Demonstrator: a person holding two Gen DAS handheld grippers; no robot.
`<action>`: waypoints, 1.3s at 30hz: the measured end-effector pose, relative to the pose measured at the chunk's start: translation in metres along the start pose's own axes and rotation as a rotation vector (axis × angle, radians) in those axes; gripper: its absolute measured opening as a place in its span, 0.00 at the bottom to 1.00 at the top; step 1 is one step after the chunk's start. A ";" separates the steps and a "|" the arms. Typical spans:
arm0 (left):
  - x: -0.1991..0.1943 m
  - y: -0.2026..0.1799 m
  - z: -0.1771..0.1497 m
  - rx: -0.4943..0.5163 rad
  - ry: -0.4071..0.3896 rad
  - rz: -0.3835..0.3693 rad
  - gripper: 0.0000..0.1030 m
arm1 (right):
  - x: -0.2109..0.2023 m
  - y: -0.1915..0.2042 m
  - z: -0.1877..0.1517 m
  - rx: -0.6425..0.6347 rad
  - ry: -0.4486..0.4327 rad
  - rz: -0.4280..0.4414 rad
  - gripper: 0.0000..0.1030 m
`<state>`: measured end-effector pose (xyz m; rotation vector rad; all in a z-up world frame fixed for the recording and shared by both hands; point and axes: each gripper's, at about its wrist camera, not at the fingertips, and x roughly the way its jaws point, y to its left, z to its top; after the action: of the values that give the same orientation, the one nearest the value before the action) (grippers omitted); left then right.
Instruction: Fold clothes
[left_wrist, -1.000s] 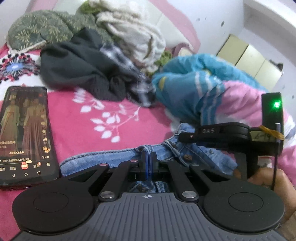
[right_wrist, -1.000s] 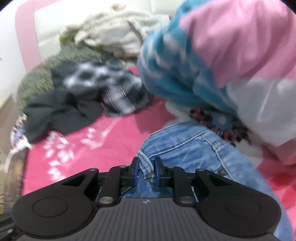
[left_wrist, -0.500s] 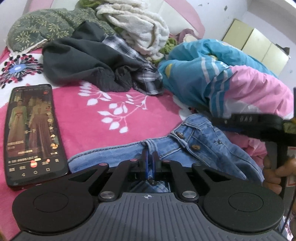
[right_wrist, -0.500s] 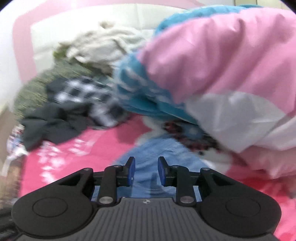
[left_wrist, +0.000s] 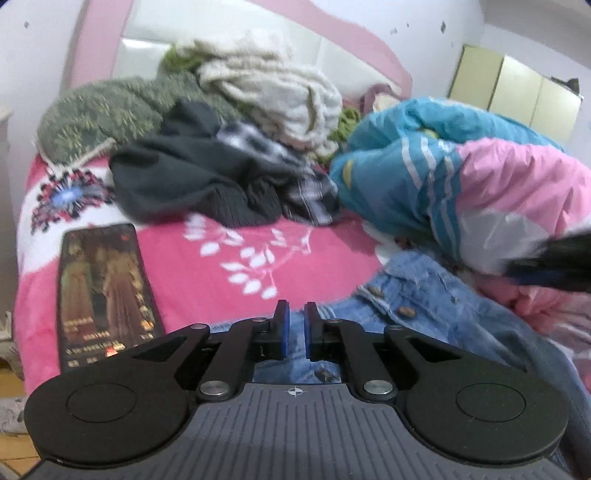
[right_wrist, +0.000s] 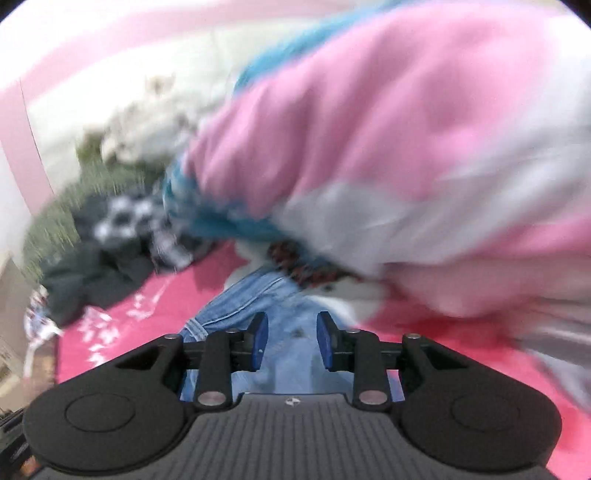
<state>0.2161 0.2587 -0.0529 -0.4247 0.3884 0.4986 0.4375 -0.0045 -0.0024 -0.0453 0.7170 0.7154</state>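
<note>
**Both grippers off the jeans, denim lying loose on the bed**

Left wrist view puts your left gripper (left_wrist: 295, 328) low over the jeans (left_wrist: 436, 314), its blue pads parted by a narrow gap with nothing between them. The denim lies on the pink bedspread (left_wrist: 221, 266) right at your fingertips, waistband end toward the camera, the metal buttons showing along the fly, the cloth rumpled rather than squared. Your right gripper (right_wrist: 291, 341) stands wider, also empty, hovering above the same jeans (right_wrist: 258, 291); that view is badly smeared by motion, so fine detail there cannot be read.

My reading is that you are between grips on the jeans. The scene would fit a garment just laid out for folding or one released partway through a fold; the pictures do not settle which. Whatever grip comes next wants a thick edge, such as the waistband or a seam, since denim is stiff, heavy and holds a crease, and a pinch on a single loose layer would drag the rest askew.

Around you the textures differ sharply. The puffy pink and blue jacket (left_wrist: 480, 184) is slick and billowy and crowds the jeans on the right. The dark garments (left_wrist: 192, 184) look limp, the cream knit (left_wrist: 273, 96) thick and nubbly. A phone (left_wrist: 103, 291) lies flat on the bedspread to your left, near the denim; keep cloth from sweeping over it.
</note>
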 end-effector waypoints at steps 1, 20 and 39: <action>-0.002 -0.002 0.001 -0.002 -0.016 -0.003 0.07 | -0.027 -0.011 -0.003 0.018 -0.020 -0.009 0.36; 0.022 -0.058 -0.035 0.180 0.145 -0.091 0.08 | -0.135 -0.029 -0.189 -0.218 0.060 -0.218 0.24; 0.025 -0.060 -0.038 0.204 0.139 -0.082 0.08 | -0.075 -0.142 -0.083 0.005 0.008 -0.480 0.05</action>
<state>0.2587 0.2019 -0.0780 -0.2771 0.5487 0.3465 0.4364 -0.1793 -0.0472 -0.2090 0.6815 0.2538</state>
